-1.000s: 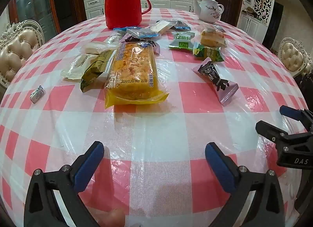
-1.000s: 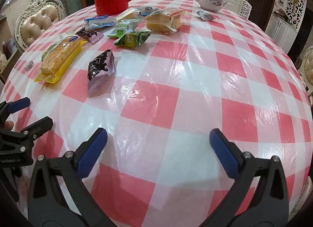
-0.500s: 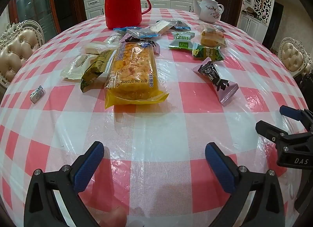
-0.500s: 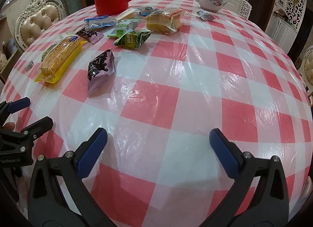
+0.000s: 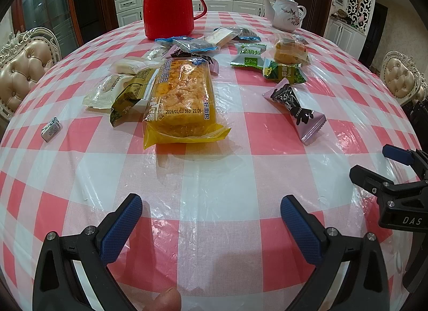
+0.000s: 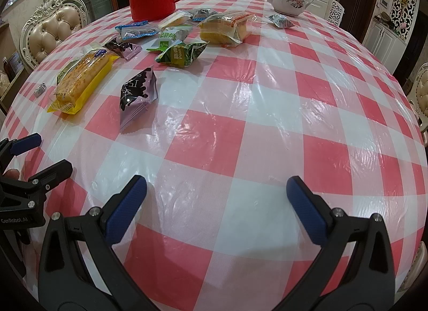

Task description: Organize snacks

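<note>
The left tongs (image 5: pixel 211 224) gape wide, blue-padded fingers (image 5: pixel 121 228) spread far apart with nothing between them. The right tongs (image 6: pixel 216 208) gape just as wide and empty. They sit side by side, level, each visible at the edge of the other's view.

Snacks lie loose on the table, none held. Long yellow cake pack (image 5: pixel 182 99) lies flat, near centre-left, overlapping an olive sachet (image 5: pixel 132 97) and a cream wrapper (image 5: pixel 103 94) on its left; small wrapped candy (image 5: pixel 51 129) sits apart, far left. Purple-black pouch (image 5: pixel 297 109) lies right; green pea packets (image 5: pixel 283 72), clear-wrapped cake (image 5: pixel 289 48) and blue packets (image 5: pixel 192 44) cluster farther back.
</note>
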A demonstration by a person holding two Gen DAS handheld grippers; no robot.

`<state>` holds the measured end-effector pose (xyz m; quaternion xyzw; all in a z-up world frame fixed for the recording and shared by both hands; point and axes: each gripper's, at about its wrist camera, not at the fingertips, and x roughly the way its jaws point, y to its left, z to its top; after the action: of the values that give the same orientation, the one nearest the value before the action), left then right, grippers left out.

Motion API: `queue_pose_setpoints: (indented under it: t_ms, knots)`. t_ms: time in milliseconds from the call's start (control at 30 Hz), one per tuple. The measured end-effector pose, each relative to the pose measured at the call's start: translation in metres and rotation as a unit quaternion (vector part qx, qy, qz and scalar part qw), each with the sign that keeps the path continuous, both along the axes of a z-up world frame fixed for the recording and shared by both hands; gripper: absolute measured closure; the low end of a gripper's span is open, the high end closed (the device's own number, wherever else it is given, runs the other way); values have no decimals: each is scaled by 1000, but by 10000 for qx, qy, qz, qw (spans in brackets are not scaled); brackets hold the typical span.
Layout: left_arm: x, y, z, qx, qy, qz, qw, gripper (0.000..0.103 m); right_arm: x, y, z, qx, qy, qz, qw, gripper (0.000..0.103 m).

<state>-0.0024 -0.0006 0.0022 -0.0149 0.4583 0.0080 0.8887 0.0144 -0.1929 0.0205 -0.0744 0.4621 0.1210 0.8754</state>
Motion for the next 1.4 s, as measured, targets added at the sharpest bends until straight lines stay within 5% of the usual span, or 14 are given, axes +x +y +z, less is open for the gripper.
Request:
queue_pose_setpoints:
  t_ms: [1400]
  knots:
    - [0, 0, -1, 0, 1, 0, 10000, 0, 1, 0, -5, 8, -9, -12, 10000, 0]
